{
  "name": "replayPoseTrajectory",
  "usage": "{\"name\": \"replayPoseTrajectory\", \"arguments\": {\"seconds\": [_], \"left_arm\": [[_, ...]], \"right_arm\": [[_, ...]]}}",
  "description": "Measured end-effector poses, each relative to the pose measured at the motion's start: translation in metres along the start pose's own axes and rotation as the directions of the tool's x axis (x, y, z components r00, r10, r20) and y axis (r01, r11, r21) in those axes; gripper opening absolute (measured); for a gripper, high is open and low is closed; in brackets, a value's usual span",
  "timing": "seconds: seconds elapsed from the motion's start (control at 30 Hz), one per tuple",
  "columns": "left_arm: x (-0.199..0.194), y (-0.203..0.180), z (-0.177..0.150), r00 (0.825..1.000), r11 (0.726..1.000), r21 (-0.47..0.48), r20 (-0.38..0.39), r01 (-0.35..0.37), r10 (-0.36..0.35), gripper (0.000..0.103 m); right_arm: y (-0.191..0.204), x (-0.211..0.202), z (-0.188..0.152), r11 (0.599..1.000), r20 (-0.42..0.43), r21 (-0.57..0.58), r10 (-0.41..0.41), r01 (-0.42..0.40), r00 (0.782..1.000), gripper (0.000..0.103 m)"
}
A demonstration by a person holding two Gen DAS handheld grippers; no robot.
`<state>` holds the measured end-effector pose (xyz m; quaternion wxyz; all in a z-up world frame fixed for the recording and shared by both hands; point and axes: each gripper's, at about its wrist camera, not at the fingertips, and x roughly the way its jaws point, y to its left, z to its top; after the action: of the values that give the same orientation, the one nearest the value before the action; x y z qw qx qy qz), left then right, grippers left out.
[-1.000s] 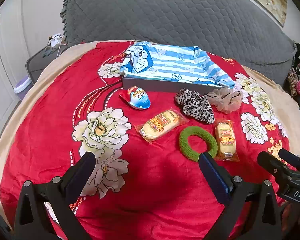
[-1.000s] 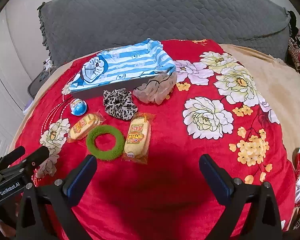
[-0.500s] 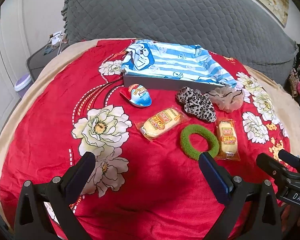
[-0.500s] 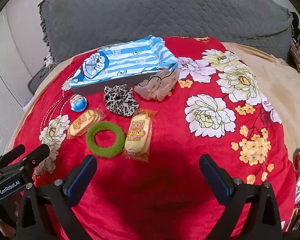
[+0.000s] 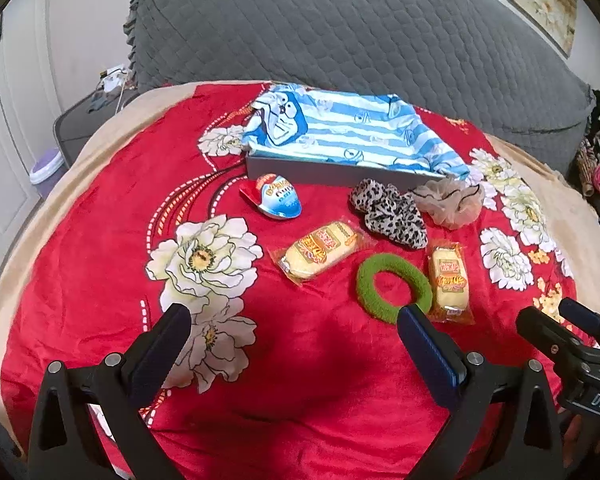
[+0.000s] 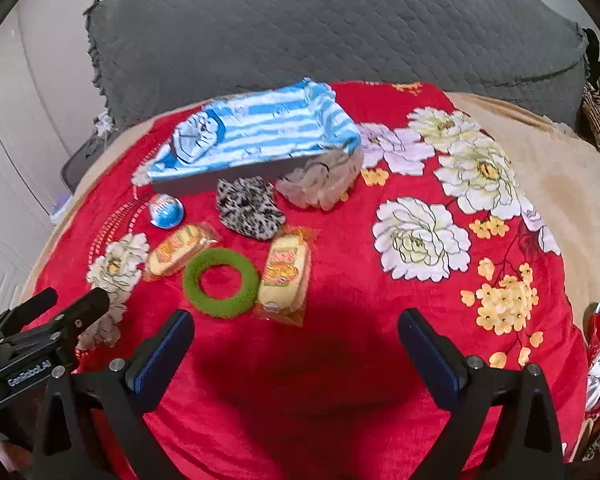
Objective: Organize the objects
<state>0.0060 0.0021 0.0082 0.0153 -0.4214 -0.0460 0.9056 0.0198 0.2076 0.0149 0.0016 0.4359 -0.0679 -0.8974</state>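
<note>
Left wrist view: the left claw (image 5: 292,332) hangs wide and empty above the red floral blanket (image 5: 100,248) on the bed, and the right claw's black tips show at the lower right edge. Ahead lie a foil chocolate egg (image 5: 278,199), a wrapped cake (image 5: 320,251) with its long axis running diagonally from near-left to far-right, a green ring hair tie (image 5: 394,288), a second wrapped cake (image 5: 449,278) lying lengthwise away from the camera, a leopard scrunchie (image 5: 390,213) and a beige scrunchie (image 5: 450,204). Behind them stands the gray box (image 5: 320,170) lined with blue-striped cartoon cloth. Right wrist view: the right claw (image 6: 296,332) is likewise wide and empty, with the second cake (image 6: 285,274) nearest, just beyond its left finger, touching the hair tie (image 6: 221,282). Nothing seems sorted yet, probably all destined for the box (image 6: 236,178). For a clean first pick, I would close across a cake's short width, perpendicular to its long axis, and squeeze gently since the wrapper is slippery and the cake soft.
</note>
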Motion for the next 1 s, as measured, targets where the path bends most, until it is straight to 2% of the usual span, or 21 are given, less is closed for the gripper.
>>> {"name": "replayPoseTrajectory", "arguments": {"seconds": [0.47, 0.8, 1.0], "left_arm": [[-0.054, -0.005, 0.011, 0.994, 0.999, 0.030, 0.103, 0.018, -0.021, 0.103], [-0.082, -0.003, 0.024, 0.982, 0.998, 0.055, 0.181, 0.040, -0.049, 0.103], [-0.066, 0.005, 0.027, 0.987, 0.998, 0.038, 0.151, 0.043, -0.048, 0.103]], "right_arm": [[0.017, -0.052, 0.002, 0.996, 0.162, -0.081, -0.009, 0.022, 0.987, 0.103], [0.017, -0.071, 0.005, 0.996, 0.213, -0.084, -0.001, 0.019, 0.977, 0.103], [0.018, -0.064, 0.005, 0.993, 0.201, -0.112, -0.008, 0.031, 0.980, 0.103]]}}
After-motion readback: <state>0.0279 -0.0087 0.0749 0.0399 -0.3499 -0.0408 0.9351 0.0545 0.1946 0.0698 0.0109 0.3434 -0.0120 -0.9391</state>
